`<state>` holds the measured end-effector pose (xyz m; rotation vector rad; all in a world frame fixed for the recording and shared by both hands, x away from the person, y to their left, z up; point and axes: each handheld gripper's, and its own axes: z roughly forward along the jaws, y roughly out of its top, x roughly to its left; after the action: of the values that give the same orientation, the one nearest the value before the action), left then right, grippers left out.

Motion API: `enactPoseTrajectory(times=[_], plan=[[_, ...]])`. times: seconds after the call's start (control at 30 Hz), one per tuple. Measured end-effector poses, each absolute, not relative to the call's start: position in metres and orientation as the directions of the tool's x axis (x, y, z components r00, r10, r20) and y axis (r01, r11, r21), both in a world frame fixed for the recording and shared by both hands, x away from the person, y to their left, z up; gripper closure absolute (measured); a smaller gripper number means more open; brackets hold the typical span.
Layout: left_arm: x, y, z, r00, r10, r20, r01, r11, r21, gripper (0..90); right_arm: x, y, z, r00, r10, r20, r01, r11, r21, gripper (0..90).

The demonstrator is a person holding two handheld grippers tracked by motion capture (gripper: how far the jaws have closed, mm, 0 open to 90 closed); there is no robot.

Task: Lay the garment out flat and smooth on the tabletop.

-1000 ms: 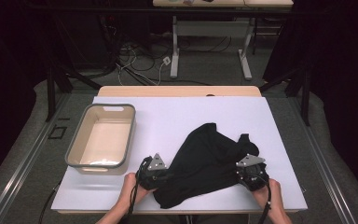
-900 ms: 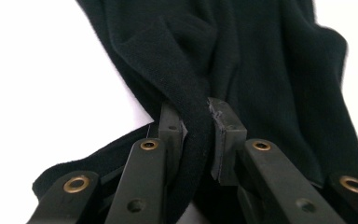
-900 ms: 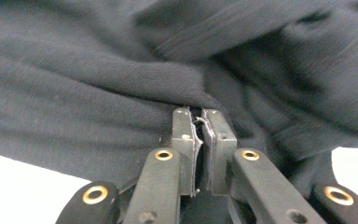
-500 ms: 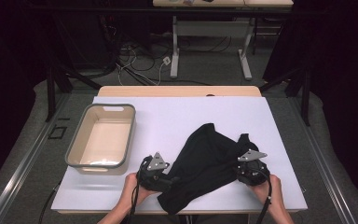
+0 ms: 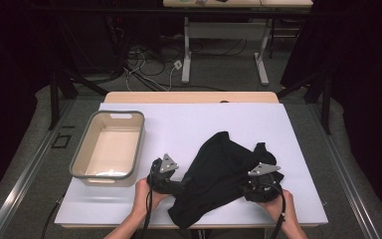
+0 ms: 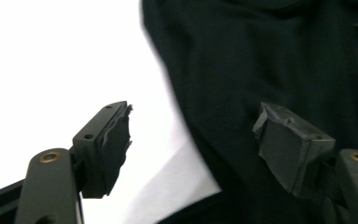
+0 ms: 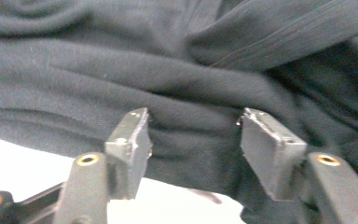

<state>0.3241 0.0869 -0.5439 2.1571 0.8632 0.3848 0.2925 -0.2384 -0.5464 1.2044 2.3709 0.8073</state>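
High view: at nine o'clock on the white table [image 5: 199, 124] sits an empty beige tub [image 5: 108, 149]. At six o'clock the left gripper [image 5: 179, 187] rests beside the edge of a crumpled black garment [image 5: 219, 174]; its jaws have just been opening and stand spread, with cloth under one pad but nothing pinched. At four o'clock the right gripper [image 5: 252, 188] has likewise been opening, jaws apart above a fold. The garment's near corner overhangs the table edge, so a careless nudge might drag it off. Beyond, grey floor, cables [image 5: 149, 59] and desk legs [image 5: 186, 50].
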Motion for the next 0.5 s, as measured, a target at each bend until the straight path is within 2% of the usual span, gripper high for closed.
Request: enactPoseTrajectory(times=[0.07,0.3,0.37,0.43,0.5], plan=[[0.326,0.089,-0.551,0.701,0.713,0.008,0.476,-0.477,0.739,31.2,0.293,-0.237,-0.549,-0.581,0.813,-0.047,0.610,0.473,0.636,53.2],[0.328,0.089,-0.560,0.741,0.672,-0.006,0.468,-0.511,0.721,45.9,0.291,-0.236,-0.550,-0.589,0.808,-0.017,0.613,0.461,0.642,70.0],[0.329,0.090,-0.561,0.762,0.647,-0.024,0.459,-0.513,0.725,54.5,0.291,-0.235,-0.550,-0.591,0.807,-0.008,0.618,0.459,0.639,77.3],[0.329,0.091,-0.561,0.780,0.623,-0.059,0.463,-0.511,0.724,67.9,0.291,-0.236,-0.550,-0.588,0.809,-0.020,0.613,0.461,0.641,84.9],[0.327,0.090,-0.561,0.795,0.603,-0.061,0.450,-0.520,0.726,78.9,0.291,-0.237,-0.550,-0.583,0.812,-0.025,0.612,0.460,0.643,88.7]])
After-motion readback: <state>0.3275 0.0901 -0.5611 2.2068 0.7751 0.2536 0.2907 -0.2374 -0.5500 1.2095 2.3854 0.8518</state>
